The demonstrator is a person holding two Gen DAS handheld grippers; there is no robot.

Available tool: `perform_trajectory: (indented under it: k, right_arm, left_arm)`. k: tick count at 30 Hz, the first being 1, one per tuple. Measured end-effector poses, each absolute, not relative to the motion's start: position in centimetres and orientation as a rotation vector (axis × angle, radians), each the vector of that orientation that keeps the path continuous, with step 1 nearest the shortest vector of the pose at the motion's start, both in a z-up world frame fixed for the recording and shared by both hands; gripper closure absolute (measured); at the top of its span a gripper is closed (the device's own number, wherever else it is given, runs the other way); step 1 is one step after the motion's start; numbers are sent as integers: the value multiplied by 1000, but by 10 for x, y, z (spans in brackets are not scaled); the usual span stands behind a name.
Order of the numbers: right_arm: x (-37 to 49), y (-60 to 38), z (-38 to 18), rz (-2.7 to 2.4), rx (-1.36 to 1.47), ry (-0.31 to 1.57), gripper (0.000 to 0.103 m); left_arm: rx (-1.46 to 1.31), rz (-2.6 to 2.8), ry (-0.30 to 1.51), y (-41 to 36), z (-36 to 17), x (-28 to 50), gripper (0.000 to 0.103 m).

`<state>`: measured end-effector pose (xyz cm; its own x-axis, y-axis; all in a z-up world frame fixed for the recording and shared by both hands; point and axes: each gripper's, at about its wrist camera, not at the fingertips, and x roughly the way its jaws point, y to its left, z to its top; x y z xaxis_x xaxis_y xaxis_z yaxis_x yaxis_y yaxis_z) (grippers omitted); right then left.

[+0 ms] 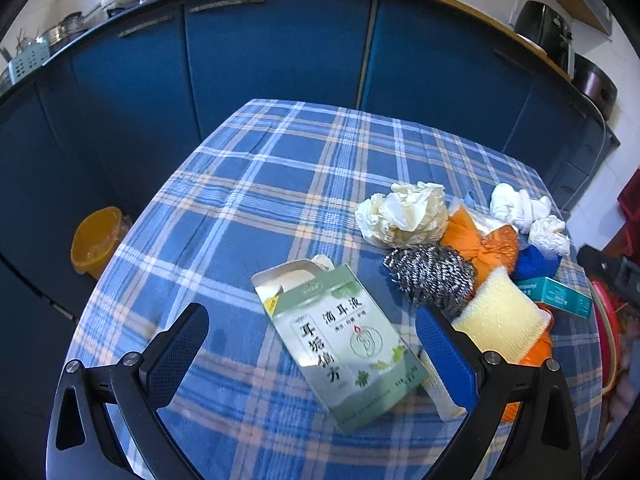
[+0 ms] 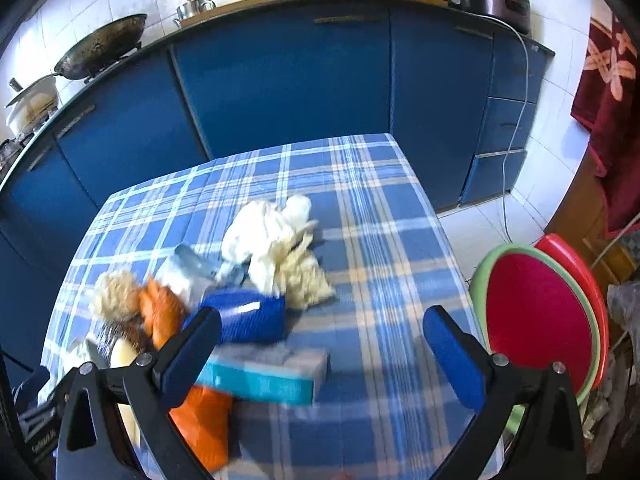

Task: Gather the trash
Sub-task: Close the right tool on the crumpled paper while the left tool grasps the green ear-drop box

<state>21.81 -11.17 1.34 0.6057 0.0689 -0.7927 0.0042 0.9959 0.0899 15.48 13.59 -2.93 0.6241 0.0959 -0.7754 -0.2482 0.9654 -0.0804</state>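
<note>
A cloth-covered counter carries a cluster of trash toward its right side. Nearest the left wrist camera lies a flat carton, between the spread jaws of the left hand-held gripper. Right of the carton sit a scourer and a sponge, touching each other. Behind the scourer is a paper wad; right of that, a bag, then two smaller wads near the far right edge. A small box lies at the right edge beside the sponge. On the floor, left of the counter, stands a bin. Cabinets run behind everything. In the right wrist view, stacked basins sit right of the counter.
</note>
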Motion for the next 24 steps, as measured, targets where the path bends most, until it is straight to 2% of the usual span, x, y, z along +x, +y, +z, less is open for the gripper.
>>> perform_trajectory:
  k: [6,11,21,23,24]
  right_arm:
    - [248,-97,0,89,19,975,23]
    - [261,-94,-14,146,8,1031,45]
    - [272,-107,-30,220,48,1068,48]
    - [273,-107,-31,228,39,1060,50]
    - [273,-107,-31,232,35,1057,50]
  left_arm:
    - [-201,203,894,139,-36,163,0]
    - [-216,268,904,144,-42,162,0]
    - [-284,284,956,134,-49,160,0]
    - [-304,276,970,132,-54,160,3]
    - [-315,272,976,132,-57,160,8]
